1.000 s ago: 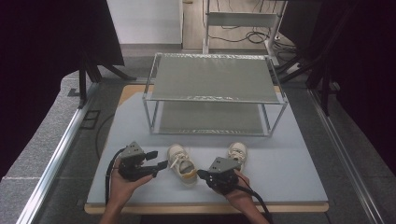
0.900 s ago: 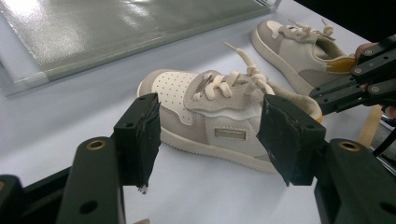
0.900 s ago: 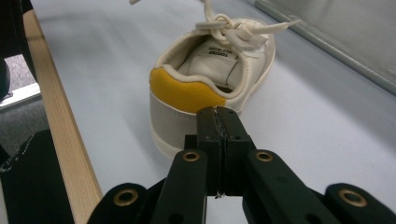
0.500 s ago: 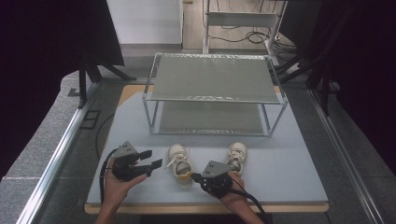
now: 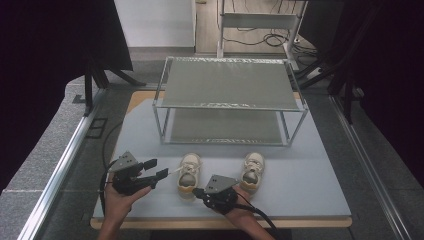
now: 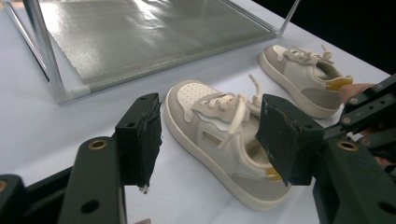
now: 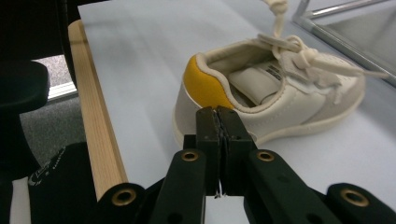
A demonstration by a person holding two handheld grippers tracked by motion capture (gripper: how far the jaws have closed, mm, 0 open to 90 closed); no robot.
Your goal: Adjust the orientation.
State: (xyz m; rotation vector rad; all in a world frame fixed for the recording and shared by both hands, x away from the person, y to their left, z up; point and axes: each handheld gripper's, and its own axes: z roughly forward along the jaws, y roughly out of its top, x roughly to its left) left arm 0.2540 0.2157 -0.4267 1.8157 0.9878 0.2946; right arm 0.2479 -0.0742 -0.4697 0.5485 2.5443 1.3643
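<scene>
Cream shoe (image 5: 188,176) on worktop (image 5: 310,190), toe toward rack (image 5: 227,102), heel toward person, long axis front-to-back. Right tool (image 5: 196,190) clenched empty just behind the yellow heel. Left tool (image 5: 159,168) released, wide, beside shoe.

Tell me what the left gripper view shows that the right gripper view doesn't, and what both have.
Left gripper view: the left gripper with jaws open, two shoes, the farther shoe beside the nearer one, and a rack's bottom shelf.
Right gripper view: the right gripper shut with nothing between its jaws, the table's wooden edge, and the shoe's yellow heel.
Both: the nearer shoe on the pale table top.
</scene>
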